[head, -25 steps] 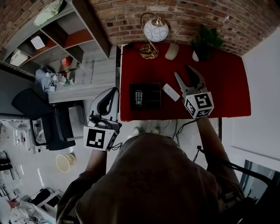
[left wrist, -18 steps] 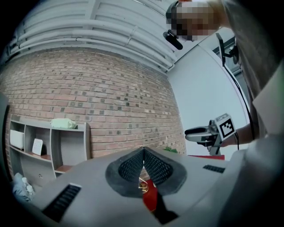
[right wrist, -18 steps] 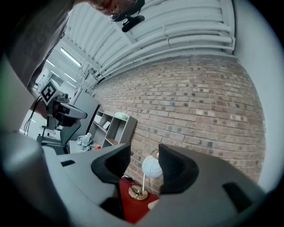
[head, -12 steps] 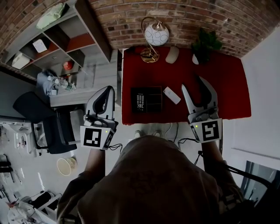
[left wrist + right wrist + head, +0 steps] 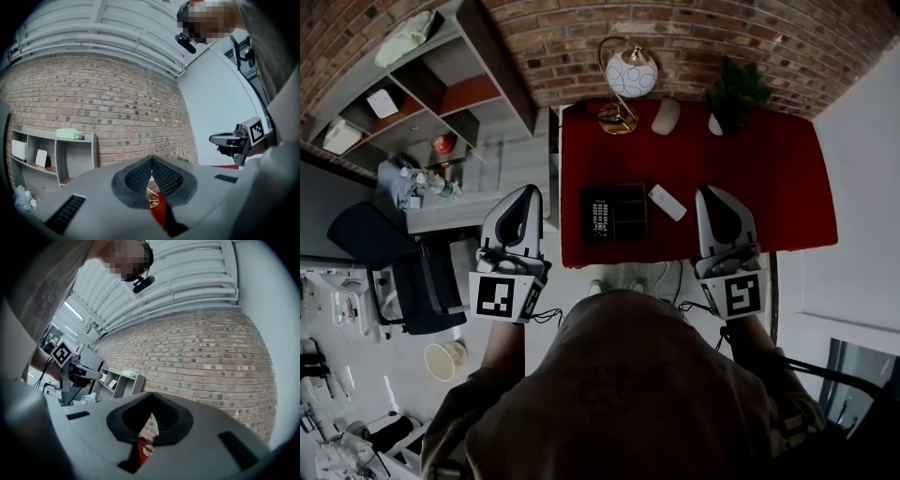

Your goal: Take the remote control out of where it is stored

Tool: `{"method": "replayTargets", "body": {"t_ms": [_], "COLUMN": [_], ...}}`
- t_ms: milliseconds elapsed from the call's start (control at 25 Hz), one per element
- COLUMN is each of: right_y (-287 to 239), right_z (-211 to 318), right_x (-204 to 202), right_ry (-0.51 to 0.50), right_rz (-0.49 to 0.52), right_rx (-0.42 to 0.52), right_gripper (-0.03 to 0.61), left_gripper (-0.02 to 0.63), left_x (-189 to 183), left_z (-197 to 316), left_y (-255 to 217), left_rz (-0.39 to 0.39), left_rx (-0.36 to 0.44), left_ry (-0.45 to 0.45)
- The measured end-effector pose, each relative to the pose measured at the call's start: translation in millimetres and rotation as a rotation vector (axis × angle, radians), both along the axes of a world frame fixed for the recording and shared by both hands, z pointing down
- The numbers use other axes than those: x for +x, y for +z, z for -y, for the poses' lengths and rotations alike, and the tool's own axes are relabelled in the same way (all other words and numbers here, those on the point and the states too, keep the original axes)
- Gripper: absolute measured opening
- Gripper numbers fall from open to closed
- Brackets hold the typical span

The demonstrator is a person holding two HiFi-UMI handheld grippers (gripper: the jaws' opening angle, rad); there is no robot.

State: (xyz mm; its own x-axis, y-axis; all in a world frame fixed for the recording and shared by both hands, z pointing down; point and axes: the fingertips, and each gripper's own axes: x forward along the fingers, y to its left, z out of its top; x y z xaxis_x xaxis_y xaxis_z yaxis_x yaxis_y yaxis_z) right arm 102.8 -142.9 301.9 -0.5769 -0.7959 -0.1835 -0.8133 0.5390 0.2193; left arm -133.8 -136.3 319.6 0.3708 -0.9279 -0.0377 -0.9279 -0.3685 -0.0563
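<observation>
A white remote control [image 5: 667,202] lies on the red table [image 5: 769,169], just right of a black storage tray [image 5: 623,212]. A dark keypad device [image 5: 599,215] sits in the tray's left compartment. My right gripper [image 5: 709,191] hangs over the table's near edge, right of the white remote and apart from it. Its jaws have just been closing and are shut with nothing between them [image 5: 151,397]. My left gripper [image 5: 528,190] is held off the table's left side, shut and empty [image 5: 151,159].
A globe lamp [image 5: 628,73], a pale oval object [image 5: 666,114] and a potted plant [image 5: 733,94] stand along the table's far edge by the brick wall. A grey shelf unit [image 5: 441,84] and a cluttered side table [image 5: 422,178] are at the left.
My right gripper drew back from the white remote toward the table's near edge and its jaws went from wide open to shut, empty. The remote stayed where it lay. The left gripper barely shifted.
</observation>
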Motion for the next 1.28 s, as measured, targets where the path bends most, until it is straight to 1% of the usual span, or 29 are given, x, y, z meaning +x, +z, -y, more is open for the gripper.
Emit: {"method": "replayTargets", "body": {"t_ms": [40, 80, 160, 240, 360, 440, 560, 720, 880, 1000, 1120, 1280], "right_y": [1.0, 1.5, 0.3, -1.5, 1.1, 2.4, 4.5, 7.9, 11.4, 12.1, 12.3, 18.1], "right_z": [-0.4, -0.6, -0.5, -0.7, -1.9, -2.6, -2.5, -2.4, -2.8, -2.1, -2.0, 1.0], "right_x": [-0.4, -0.5, 0.7, 1.9, 0.2, -1.0, -2.4, -0.6, -4.5, -5.7, -5.9, -8.7], "right_ry": [0.0, 0.0, 0.004, 0.005, 0.006, 0.005, 0.004, 0.009, 0.0, -0.001, -0.002, -0.015], "right_rz": [-0.004, -0.007, -0.017, -0.018, 0.002, 0.0, -0.002, -0.036, -0.018, -0.024, -0.035, -0.049], "right_rx": [-0.005, -0.005, 0.016, 0.032, -0.015, -0.021, -0.025, 0.008, -0.029, -0.018, -0.002, -0.016], "right_gripper": [0.011, 0.011, 0.011, 0.011, 0.011, 0.011, 0.011, 0.011, 0.011, 0.011, 0.011, 0.011], "left_gripper": [0.011, 0.011, 0.011, 0.011, 0.01, 0.009, 0.01, 0.011, 0.011, 0.011, 0.011, 0.011], "left_x": [-0.2, 0.0, 1.3, 4.0, 7.0, 5.9, 1.0, -4.7, -9.8, -7.9, -8.5, -8.6], "left_z": [-0.6, -0.9, -2.0, -4.0, -5.9, -7.3, -9.2, -10.5, -12.1, -11.6, -12.2, -12.5], "left_y": [-0.1, -1.8, -4.3, -3.9, 0.1, 0.3, -3.8, -2.2, 6.8, 2.7, 3.5, 5.3], "left_rz": [-0.001, 0.0, 0.008, 0.023, 0.045, 0.03, -0.008, 0.004, -0.001, -0.009, -0.011, -0.01], "left_rx": [0.0, 0.016, 0.043, 0.048, 0.022, 0.016, 0.04, 0.039, -0.01, 0.025, 0.026, 0.019], "left_ry": [0.002, 0.006, 0.016, 0.027, 0.041, 0.039, 0.027, 0.001, -0.018, -0.005, -0.003, 0.0]}}
